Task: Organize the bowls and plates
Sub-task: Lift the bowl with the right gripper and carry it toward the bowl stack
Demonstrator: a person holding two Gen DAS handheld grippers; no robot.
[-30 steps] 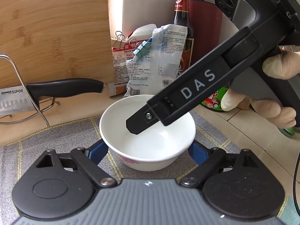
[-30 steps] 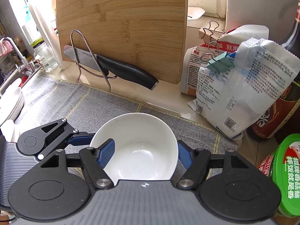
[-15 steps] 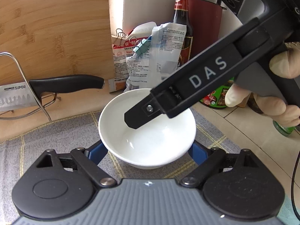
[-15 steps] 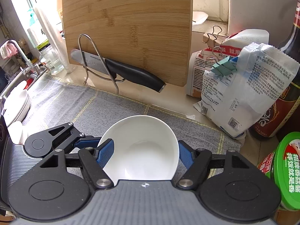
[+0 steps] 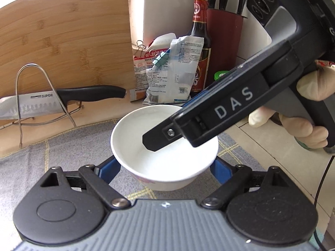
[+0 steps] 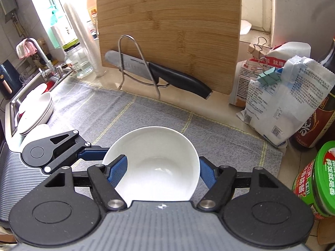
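Observation:
A white bowl [image 5: 165, 152] [image 6: 155, 163] is held above a grey mat [image 6: 146, 117]. My left gripper [image 5: 165, 167] stands with its blue pads on both sides of the bowl's outer wall. My right gripper [image 6: 163, 169] has one blue pad inside the bowl and the other outside its right wall. In the left wrist view the right gripper's black finger [image 5: 163, 138] reaches into the bowl. Stacked white plates and bowls [image 6: 35, 108] sit at the mat's far left.
A bamboo cutting board [image 6: 167, 31] leans at the back with a knife [image 6: 159, 75] in a wire rack. Clipped bags [image 6: 280, 96], a sauce bottle [image 5: 199, 44], a green-lidded jar [image 6: 320, 177] and a knife block [image 5: 224, 39] stand to the right. A sink and tap [image 6: 39, 56] lie far left.
Both grippers have risen with the bowl between them. The bowl has come up off the mat and the view has drawn back from the counter.

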